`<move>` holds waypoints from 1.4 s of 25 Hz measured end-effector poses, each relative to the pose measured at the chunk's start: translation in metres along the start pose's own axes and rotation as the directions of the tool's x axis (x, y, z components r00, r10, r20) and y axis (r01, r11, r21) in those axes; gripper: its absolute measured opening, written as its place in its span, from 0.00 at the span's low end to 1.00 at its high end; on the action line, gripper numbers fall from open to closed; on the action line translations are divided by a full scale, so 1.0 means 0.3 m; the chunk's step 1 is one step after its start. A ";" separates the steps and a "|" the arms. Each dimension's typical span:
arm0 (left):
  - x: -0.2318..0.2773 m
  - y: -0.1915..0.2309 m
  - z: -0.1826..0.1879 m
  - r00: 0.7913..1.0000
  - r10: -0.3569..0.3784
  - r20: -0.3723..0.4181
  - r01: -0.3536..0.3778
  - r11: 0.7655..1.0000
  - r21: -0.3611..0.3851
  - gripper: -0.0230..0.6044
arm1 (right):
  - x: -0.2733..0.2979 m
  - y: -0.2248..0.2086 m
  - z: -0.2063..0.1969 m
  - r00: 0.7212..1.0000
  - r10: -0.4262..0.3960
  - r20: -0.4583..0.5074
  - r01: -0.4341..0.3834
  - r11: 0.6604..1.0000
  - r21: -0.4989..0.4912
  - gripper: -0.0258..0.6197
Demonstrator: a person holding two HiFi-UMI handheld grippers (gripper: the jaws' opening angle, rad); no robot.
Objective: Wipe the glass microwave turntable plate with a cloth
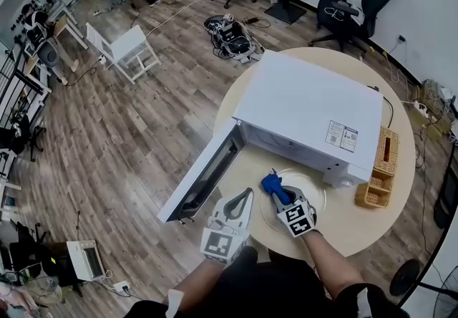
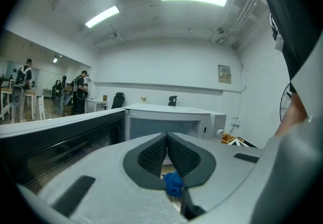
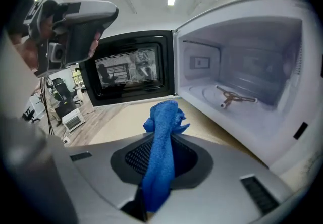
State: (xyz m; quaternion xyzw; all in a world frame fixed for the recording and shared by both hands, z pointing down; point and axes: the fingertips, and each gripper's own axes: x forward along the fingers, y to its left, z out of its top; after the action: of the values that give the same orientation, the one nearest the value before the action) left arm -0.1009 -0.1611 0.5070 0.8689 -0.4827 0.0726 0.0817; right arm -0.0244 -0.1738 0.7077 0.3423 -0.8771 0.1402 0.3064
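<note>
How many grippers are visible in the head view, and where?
2. The left gripper, shut and empty, is near the open microwave door; the right gripper holds the blue cloth over the glass plate.

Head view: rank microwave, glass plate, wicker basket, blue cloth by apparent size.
1. microwave, by far the largest.
2. glass plate and wicker basket: close, and the plate is partly covered, so I won't split them.
3. blue cloth, smallest.
</note>
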 end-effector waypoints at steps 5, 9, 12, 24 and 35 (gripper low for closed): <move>-0.003 0.020 -0.017 1.000 0.010 -0.015 -0.011 1.000 -0.021 0.05 | 0.060 0.021 -0.030 0.998 0.015 -0.069 -0.018 0.998 -0.053 0.14; -0.008 0.033 -0.042 0.999 0.015 -0.032 -0.016 0.999 -0.032 0.05 | 0.078 0.010 -0.039 0.996 0.024 -0.088 -0.028 0.999 -0.039 0.14; -0.008 0.044 -0.052 0.999 0.012 -0.037 -0.013 1.000 -0.016 0.05 | 0.079 0.008 -0.040 0.995 0.025 -0.095 -0.028 0.999 -0.036 0.14; 0.009 0.059 -0.052 0.999 -0.006 -0.043 0.006 1.000 -0.009 0.05 | 0.055 -0.147 -0.048 0.987 -0.114 -0.111 0.115 0.993 0.001 0.15; 0.024 0.055 -0.016 0.999 -0.029 -0.024 0.029 0.999 0.016 0.05 | -0.064 -0.389 -0.140 0.918 -0.336 -0.210 0.350 0.936 0.035 0.15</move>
State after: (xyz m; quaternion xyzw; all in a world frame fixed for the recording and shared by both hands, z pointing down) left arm -0.1116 -0.1746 0.5144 0.8756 -0.4684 0.0855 0.0815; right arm 0.0854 -0.2297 0.7322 0.4854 -0.7624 0.1496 0.4008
